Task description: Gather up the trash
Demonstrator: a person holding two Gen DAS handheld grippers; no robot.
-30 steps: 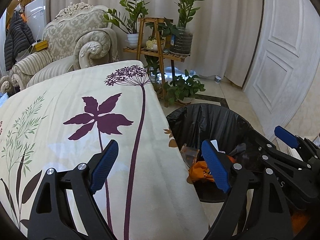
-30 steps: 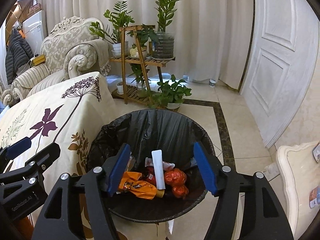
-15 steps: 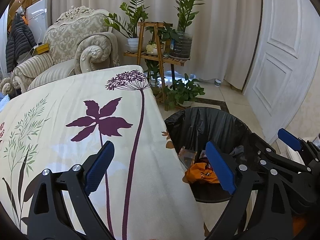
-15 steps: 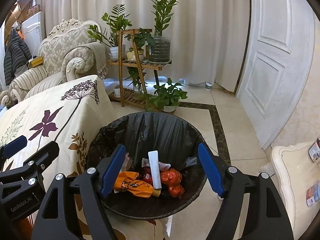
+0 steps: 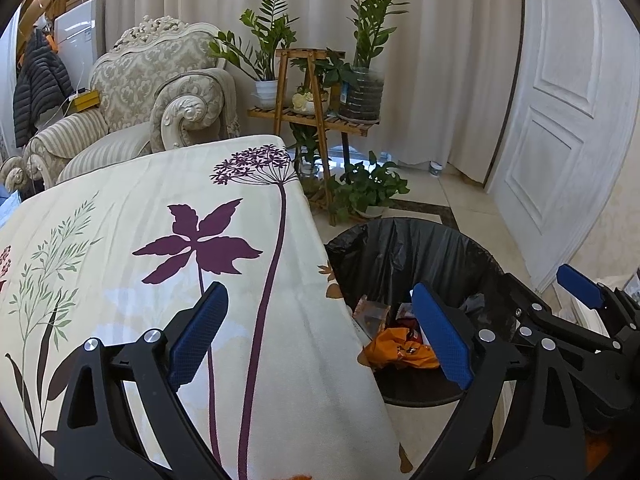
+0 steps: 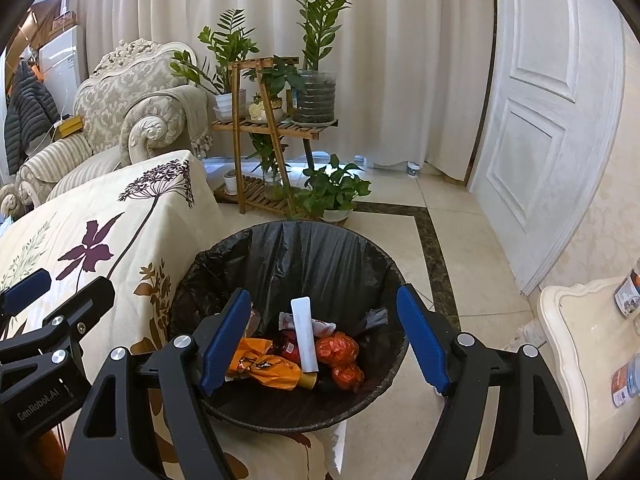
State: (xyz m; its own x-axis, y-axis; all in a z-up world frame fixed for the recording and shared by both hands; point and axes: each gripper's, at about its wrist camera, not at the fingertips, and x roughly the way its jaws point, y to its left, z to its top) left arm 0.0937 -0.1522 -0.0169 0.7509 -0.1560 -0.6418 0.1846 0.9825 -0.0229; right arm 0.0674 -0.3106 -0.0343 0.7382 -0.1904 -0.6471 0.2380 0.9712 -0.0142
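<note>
Both of my grippers have risen and drawn back a little since a second ago, so the bin now sits lower and smaller in each view. My right gripper (image 6: 324,334) hangs over the trash bin (image 6: 224,256) with its blue pads (image 6: 226,338) spread wide and nothing between them. Inside the black liner I can see an orange wrapper (image 6: 262,368), a white flat strip (image 6: 305,334) lying across a red-and-white packet, and two red crumpled bags (image 6: 338,348) to the right of it. My left gripper (image 5: 320,332) is also spread wide and empty; it hovers over the near right edge of the floral tablecloth (image 5: 160,216), with its right pad in front of the bin's left side. The bin stands on the tiled floor just beside the table's right edge. Farther back are a wooden plant stand (image 6: 272,128) with potted plants, an ornate armchair (image 5: 160,84) on the left and a white door (image 6: 548,120) on the right. A white side table (image 6: 580,320) with small bottles sits at near right.
</note>
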